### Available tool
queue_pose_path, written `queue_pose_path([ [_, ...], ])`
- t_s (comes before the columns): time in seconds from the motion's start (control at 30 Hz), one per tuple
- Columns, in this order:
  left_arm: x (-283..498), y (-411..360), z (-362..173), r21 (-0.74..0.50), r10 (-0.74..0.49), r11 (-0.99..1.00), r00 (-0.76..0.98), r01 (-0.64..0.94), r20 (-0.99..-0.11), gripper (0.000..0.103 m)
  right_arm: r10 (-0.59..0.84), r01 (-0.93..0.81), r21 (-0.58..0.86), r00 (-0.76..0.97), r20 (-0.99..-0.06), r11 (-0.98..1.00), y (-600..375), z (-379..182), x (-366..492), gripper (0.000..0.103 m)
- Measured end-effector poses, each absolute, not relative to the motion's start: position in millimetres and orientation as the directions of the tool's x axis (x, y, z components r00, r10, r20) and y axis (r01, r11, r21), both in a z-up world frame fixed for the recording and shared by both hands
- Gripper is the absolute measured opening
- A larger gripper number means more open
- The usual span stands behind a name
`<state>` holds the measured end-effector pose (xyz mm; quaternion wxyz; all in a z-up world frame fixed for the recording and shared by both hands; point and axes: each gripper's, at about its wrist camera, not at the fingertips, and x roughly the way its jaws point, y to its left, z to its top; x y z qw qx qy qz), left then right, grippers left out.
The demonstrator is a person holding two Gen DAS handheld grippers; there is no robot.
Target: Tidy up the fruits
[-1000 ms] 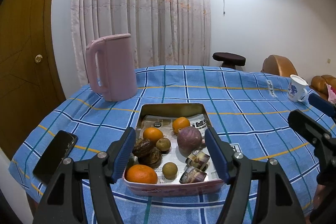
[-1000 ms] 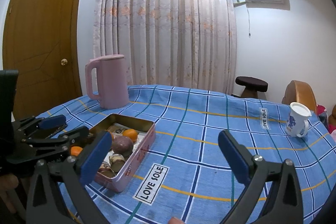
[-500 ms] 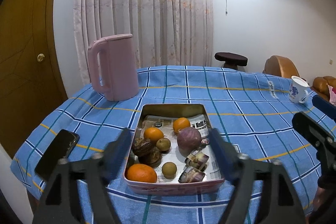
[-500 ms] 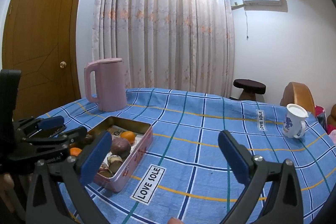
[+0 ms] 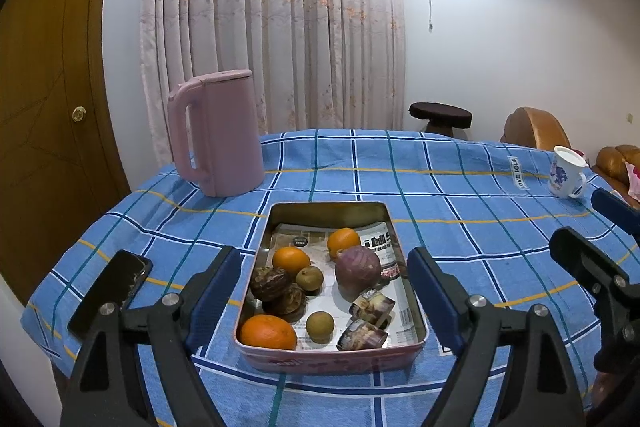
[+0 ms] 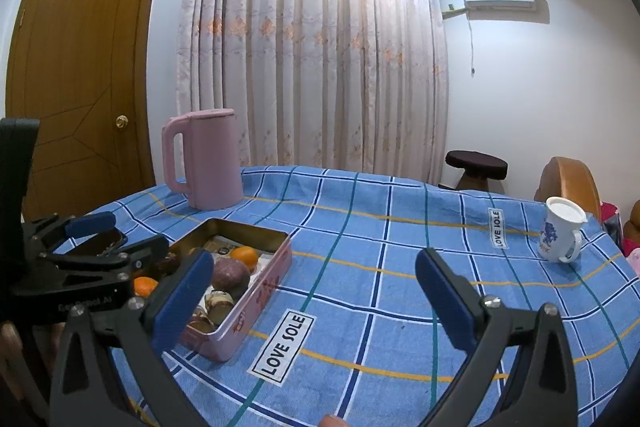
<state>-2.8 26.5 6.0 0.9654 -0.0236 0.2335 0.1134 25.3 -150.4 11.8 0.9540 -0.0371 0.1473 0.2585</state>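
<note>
A pink metal tin [image 5: 334, 354] on the blue checked tablecloth holds oranges [image 5: 268, 331], a purple round fruit [image 5: 357, 268], small brown fruits [image 5: 320, 326], dark wrinkled fruits [image 5: 276, 283] and wrapped sweets [image 5: 362, 335]. My left gripper [image 5: 324, 293] is open and empty, just above the tin's near end. My right gripper [image 6: 312, 297] is open and empty over the bare cloth, to the right of the tin [image 6: 260, 297]. The left gripper [image 6: 92, 247] shows at the left of the right wrist view.
A pink kettle [image 5: 218, 133] stands behind the tin. A black phone [image 5: 110, 293] lies at the left table edge. A white mug [image 5: 566, 173] stands at the far right. A stool [image 5: 440, 115] and a brown chair [image 5: 536, 129] are beyond the table.
Both grippers have pulled back and risen slightly, so the tin sits a little farther off. Both stay open and empty.
</note>
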Motion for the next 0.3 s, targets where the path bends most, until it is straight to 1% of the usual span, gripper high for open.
queue_pose_path([
  [0.3,-3.1,25.1,5.8,-0.011,0.172,0.98,0.87,-0.2,-0.462,0.086,0.468,-0.491,0.007,0.826,-0.314,0.871,-154.4,6.6,27.4,0.103],
])
